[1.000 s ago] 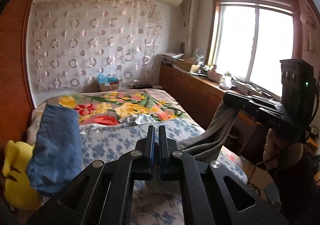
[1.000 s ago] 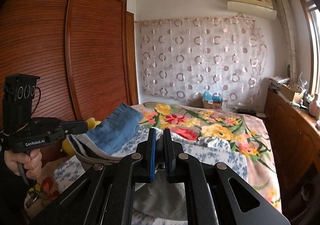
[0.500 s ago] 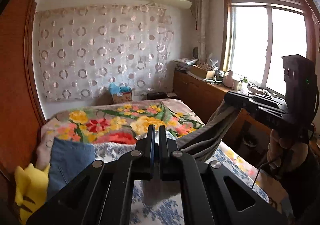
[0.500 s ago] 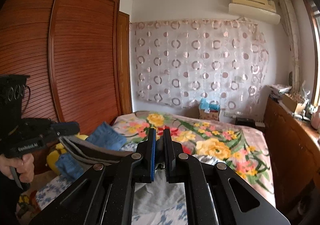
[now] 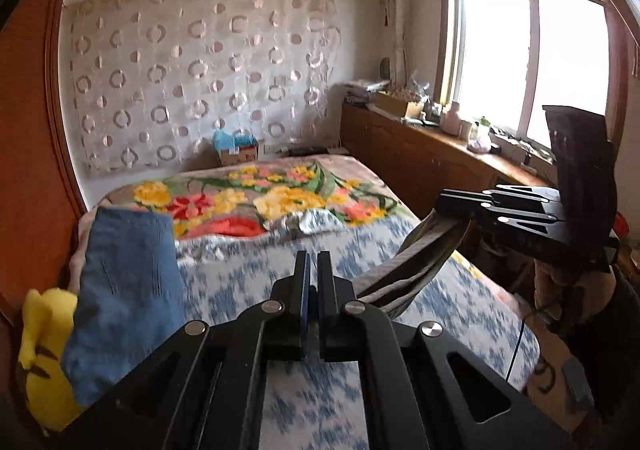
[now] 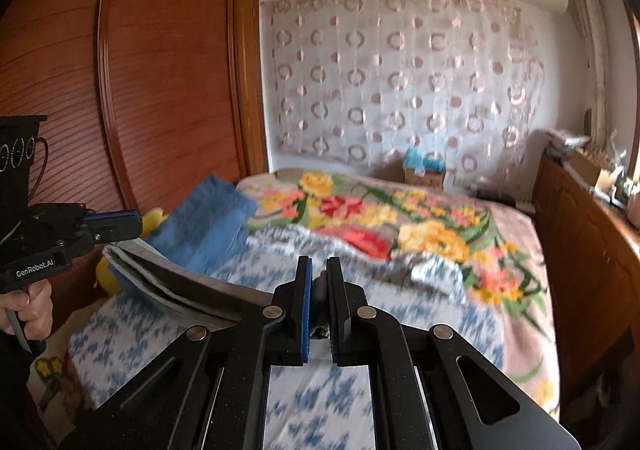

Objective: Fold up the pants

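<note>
Grey pants (image 5: 412,270) hang stretched in the air between my two grippers, above the bed. My left gripper (image 5: 313,262) is shut on one end of them; it also shows at the left of the right wrist view (image 6: 132,224). My right gripper (image 6: 319,270) is shut on the other end, with grey cloth (image 6: 320,290) bunched between its fingers; it shows at the right of the left wrist view (image 5: 442,206). In the right wrist view the pants (image 6: 172,282) run as a taut folded band from left gripper to right gripper.
The bed has a blue-and-white sheet (image 5: 240,290) and a floral blanket (image 6: 400,218). Folded blue jeans (image 5: 124,290) and a yellow plush toy (image 5: 40,362) lie at its left side. A wooden wardrobe (image 6: 140,90) stands left, a low cabinet (image 5: 420,154) under the window right.
Both grippers have dropped a little and pulled the pants tauter between them. Both views now look lower over the bed. Both stay shut on the pants.
</note>
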The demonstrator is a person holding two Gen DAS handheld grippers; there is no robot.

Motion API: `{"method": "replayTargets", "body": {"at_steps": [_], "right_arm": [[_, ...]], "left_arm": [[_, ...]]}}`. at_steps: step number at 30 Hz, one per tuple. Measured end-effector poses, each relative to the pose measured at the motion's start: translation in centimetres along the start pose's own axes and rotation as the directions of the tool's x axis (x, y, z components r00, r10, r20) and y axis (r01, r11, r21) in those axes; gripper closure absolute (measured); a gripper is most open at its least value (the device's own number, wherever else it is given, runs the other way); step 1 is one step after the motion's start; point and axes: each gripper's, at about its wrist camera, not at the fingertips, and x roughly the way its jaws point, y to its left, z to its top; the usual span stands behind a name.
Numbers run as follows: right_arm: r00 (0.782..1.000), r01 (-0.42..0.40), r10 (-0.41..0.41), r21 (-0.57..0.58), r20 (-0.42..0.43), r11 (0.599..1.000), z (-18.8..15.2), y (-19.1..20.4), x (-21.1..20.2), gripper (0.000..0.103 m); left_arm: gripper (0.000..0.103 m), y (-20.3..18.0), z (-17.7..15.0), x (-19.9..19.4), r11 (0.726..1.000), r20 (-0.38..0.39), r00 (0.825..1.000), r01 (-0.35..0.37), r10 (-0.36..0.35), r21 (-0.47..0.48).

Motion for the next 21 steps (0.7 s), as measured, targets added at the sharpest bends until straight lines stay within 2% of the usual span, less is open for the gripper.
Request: {"method": "replayTargets", "body": {"at_steps": [5,11,17,21], "right_arm": [[0.999,-0.019,0.019,0.002,-0.05,1.0,-2.1,2.2,-1.9,0.096],[0.995,-0.027,0.027,0.008,-0.1,1.0,-4.2,2.7,-5.5,0.096],[0.989,-0.022,0.03,0.053,-0.145,0.998,-6.6,3.7,-7.1,0.096],[0.982,-0.03,0.048,0.099,-0.185,0.995,-7.9,3.5,-7.0,0.096]], "left_arm": [[0.099,-1.3,-4.1,-2.0,1.0,-0.035,0.999,0.022,-0.023,-0.003],[0.099,-2.2,-8.2,-3.3,0.998,-0.075,0.995,0.057,-0.059,-0.027],[0.099,-3.1,-12.6,-3.0,0.993,-0.137,0.986,0.08,-0.093,-0.091],[0.099,-3.3,-14.8,-2.6,0.993,-0.174,0.981,0.073,-0.088,-0.094]]}}
